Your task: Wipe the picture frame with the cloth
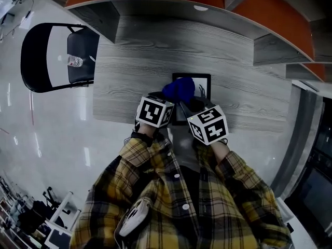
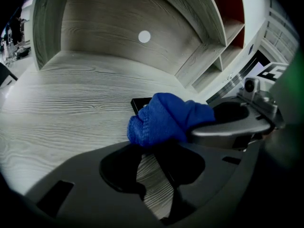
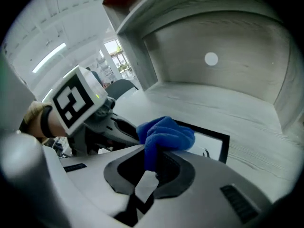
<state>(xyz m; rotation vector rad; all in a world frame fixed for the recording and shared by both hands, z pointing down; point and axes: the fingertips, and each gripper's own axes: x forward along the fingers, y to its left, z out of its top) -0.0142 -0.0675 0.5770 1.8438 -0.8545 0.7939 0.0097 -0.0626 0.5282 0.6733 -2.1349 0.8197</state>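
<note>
A black picture frame with a white picture lies flat on the grey wood desk. A bunched blue cloth rests on its near left part. In the right gripper view the cloth sticks up out of my right gripper, which is shut on it, above the frame. My left gripper sits at the frame's left edge; that black edge runs between its closed jaws, just behind the cloth. In the head view both grippers meet over the frame's near side.
A black chair with a clear bottle on its seat stands left of the desk. Wood cubbies with orange backs rise behind and to the right. The desk's back panel carries a white round cap.
</note>
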